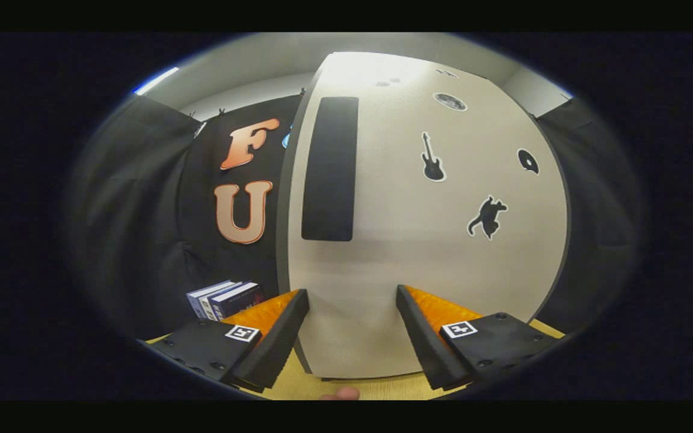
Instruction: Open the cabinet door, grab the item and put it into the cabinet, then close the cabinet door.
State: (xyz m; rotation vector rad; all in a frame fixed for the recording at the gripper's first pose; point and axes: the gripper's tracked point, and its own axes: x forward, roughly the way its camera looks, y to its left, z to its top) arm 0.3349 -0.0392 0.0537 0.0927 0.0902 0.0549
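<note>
A white cabinet (418,228) stands right ahead of me, its door shut, with a tall black handle strip (330,169) near its left edge. Black stickers mark the door: a guitar (432,159), a cat (487,218) and some round ones higher up. My gripper (352,294) is open, its fingers spread wide with only the lower part of the door face showing between them, below the handle strip. Several books (226,299) stand upright left of the cabinet, just beyond my left finger (277,334).
The cabinet rests on a yellowish tabletop (346,388). A fingertip (339,394) of a person's hand shows below the fingers. Black cloth walls close the booth to the left and right of the cabinet.
</note>
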